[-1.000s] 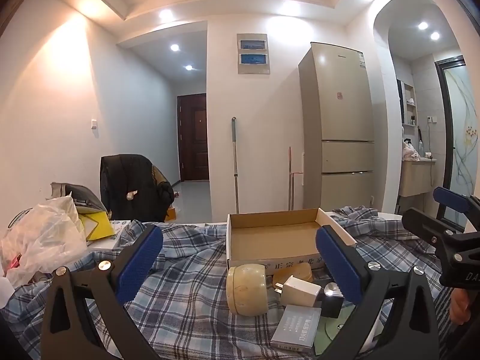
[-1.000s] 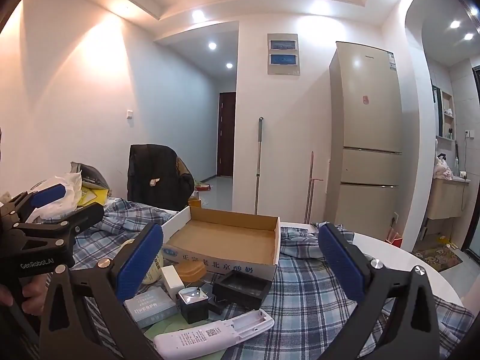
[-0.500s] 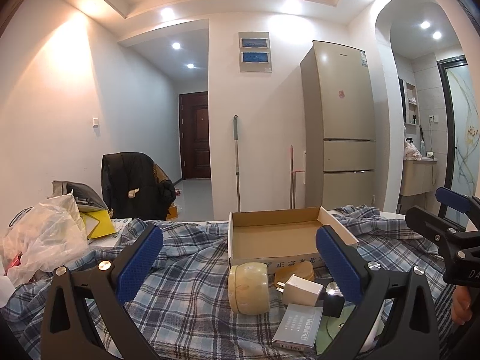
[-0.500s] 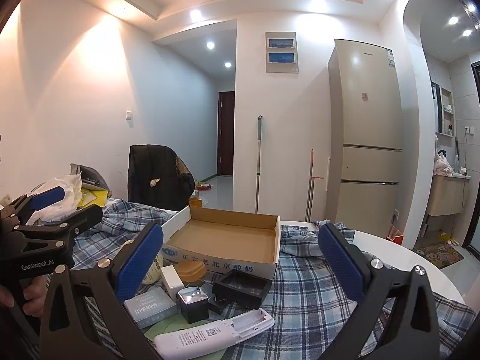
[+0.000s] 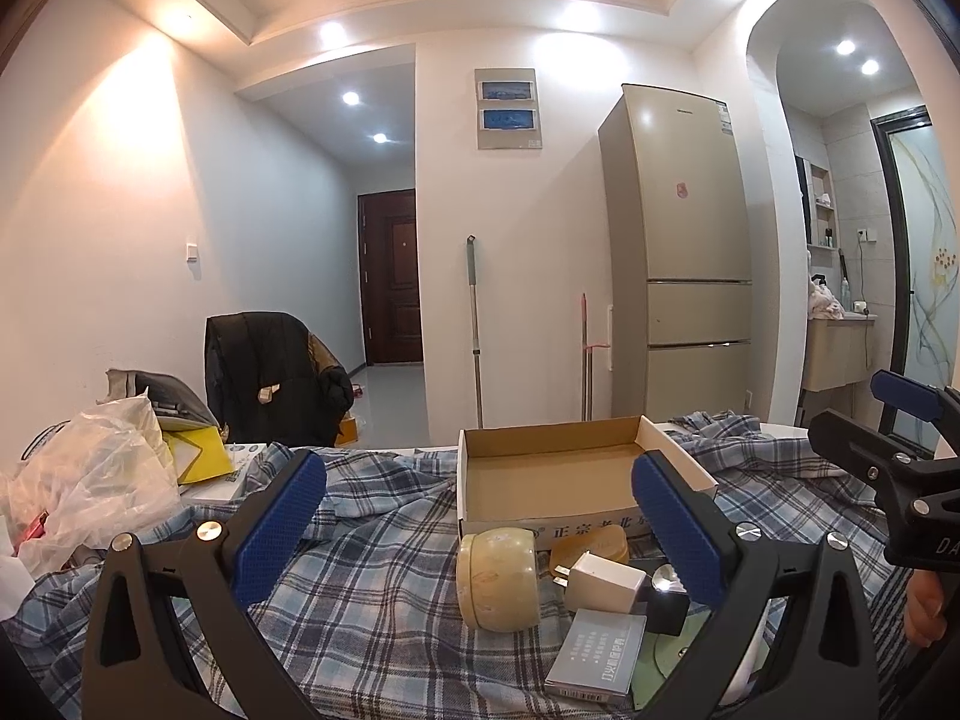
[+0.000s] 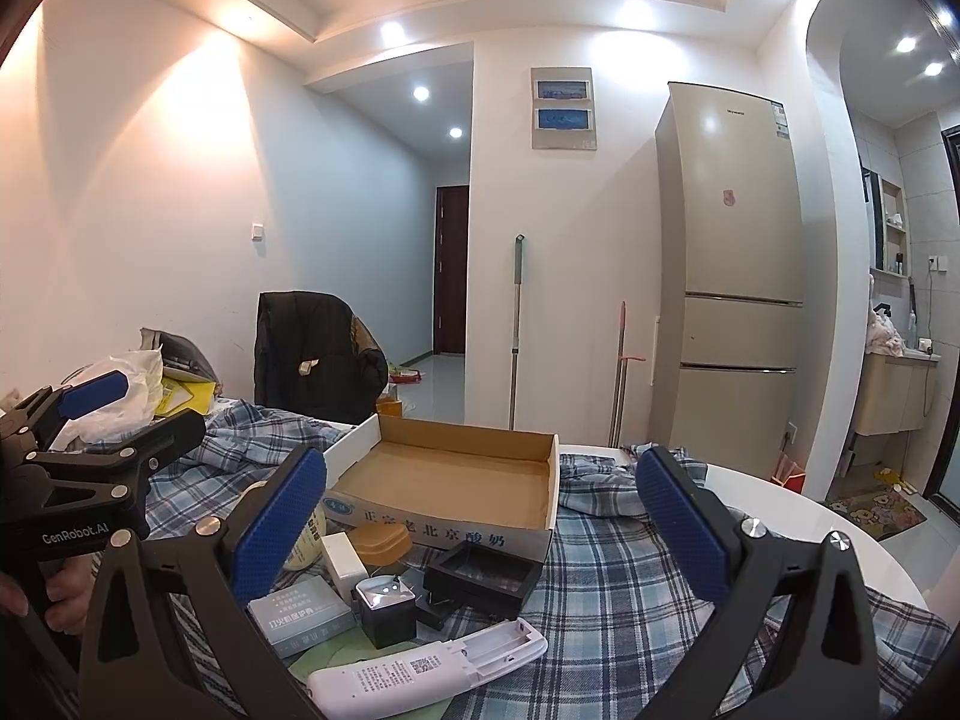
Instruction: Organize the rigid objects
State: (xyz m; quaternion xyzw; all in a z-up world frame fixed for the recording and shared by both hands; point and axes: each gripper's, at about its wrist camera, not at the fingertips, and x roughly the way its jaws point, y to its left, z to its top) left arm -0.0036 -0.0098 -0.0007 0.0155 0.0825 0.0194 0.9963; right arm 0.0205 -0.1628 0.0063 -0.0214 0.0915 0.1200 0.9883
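Left gripper (image 5: 480, 528) stands wide apart, holding nothing; right gripper (image 6: 480, 531) likewise wide and unloaded. Shallow open brown cardboard box (image 6: 456, 480) sits on blue plaid cloth (image 6: 606, 576). Just before it lie a cream round jar (image 5: 497, 577), white plug adapter (image 5: 605, 582), grey booklet (image 5: 597, 651) and white remote (image 6: 429, 669).
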